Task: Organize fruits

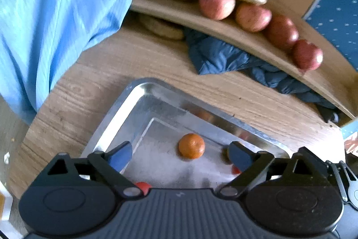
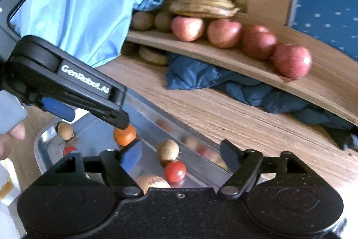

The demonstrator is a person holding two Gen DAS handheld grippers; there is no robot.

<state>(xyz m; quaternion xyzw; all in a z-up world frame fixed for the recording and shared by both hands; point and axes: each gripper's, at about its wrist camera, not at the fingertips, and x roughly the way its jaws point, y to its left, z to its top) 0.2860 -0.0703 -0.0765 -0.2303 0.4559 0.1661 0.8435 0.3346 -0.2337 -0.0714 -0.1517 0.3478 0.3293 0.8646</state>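
A metal tray (image 1: 138, 104) on the wooden table holds a small orange (image 1: 191, 146), which lies loose between the wide-apart fingers of my left gripper (image 1: 180, 144), open, with a gap on each side. Cherry tomatoes (image 1: 143, 187) show near its fingers. In the right wrist view the left gripper (image 2: 97, 120) hangs over the tray (image 2: 44, 138), one finger's tip just above the orange (image 2: 124, 134). My right gripper (image 2: 181, 145) is open over a tan round fruit (image 2: 167, 151) and a cherry tomato (image 2: 175, 171), gripping neither.
A curved wooden shelf (image 2: 223, 57) behind the tray carries several red apples (image 2: 292, 61), a bunch of bananas (image 2: 205, 2) and brown round fruits (image 2: 142, 20). A dark blue jacket (image 2: 201, 77) lies under the shelf. A person's light blue garment (image 1: 56, 15) hangs at left.
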